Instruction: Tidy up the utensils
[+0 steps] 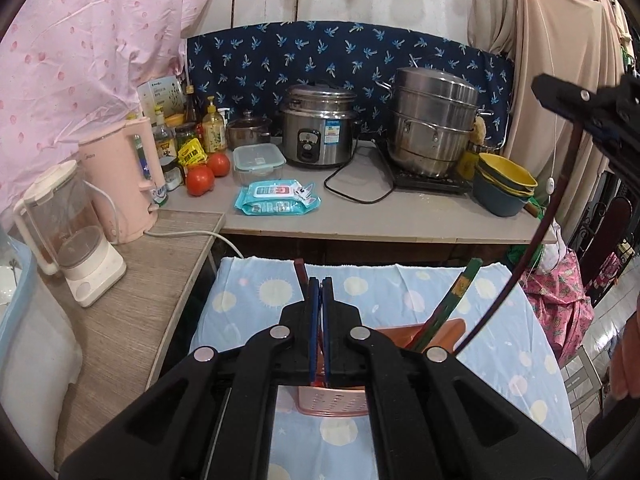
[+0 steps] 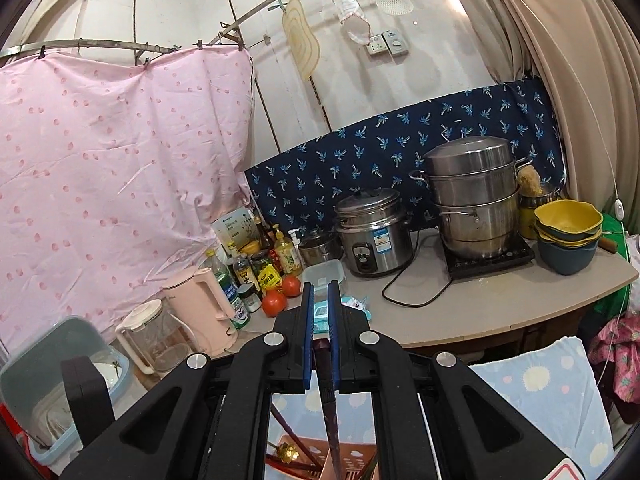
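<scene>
Left wrist: left hand-held gripper (image 1: 320, 280) clamps dark chopstick (image 1: 300, 272) — right wrist alone shows right hand-held gripper (image 2: 321, 286) pinching chopstick.

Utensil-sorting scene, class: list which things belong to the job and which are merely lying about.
Job:
- pink utensil basket
- green chopsticks
- dark chopstick in right claw
- dark red chopstick in left claw

Lying about:
- rice cooker
- tomatoes
- wet wipes
- pink kettle

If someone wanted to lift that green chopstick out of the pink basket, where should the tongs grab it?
Probably near the upper end of the green chopstick, coming from above: it leans upright in the pink slotted plastic basket, so only its top stands free.
</scene>
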`<state>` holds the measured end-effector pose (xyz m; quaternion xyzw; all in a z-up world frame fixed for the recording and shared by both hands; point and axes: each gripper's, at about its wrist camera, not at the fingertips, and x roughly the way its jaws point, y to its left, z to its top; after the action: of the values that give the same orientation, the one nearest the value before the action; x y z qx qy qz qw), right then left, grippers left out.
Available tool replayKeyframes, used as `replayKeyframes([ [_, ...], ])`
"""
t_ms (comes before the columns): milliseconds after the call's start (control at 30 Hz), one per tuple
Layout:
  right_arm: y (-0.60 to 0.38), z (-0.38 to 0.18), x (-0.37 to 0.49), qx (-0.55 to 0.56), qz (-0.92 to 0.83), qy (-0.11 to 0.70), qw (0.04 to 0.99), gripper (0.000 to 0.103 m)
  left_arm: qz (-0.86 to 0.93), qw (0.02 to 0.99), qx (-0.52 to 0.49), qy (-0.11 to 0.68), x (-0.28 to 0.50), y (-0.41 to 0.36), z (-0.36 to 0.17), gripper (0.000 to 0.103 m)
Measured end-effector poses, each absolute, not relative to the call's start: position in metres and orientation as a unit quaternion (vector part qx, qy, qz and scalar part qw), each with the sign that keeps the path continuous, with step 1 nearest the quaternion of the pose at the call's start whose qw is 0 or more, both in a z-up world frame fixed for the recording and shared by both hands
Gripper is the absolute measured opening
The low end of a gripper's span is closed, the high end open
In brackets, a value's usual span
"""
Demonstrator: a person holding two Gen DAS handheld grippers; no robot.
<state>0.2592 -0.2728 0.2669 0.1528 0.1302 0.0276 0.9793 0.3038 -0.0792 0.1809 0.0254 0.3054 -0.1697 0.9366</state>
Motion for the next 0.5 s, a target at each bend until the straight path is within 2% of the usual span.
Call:
replayKeyframes([
  [500,-0.268,0.269,0.281,0.136,0.032,0.137,0.981,0.007,-0.17,0.927,0.03,0.334,0.314,-0.087,0.153,0.001],
])
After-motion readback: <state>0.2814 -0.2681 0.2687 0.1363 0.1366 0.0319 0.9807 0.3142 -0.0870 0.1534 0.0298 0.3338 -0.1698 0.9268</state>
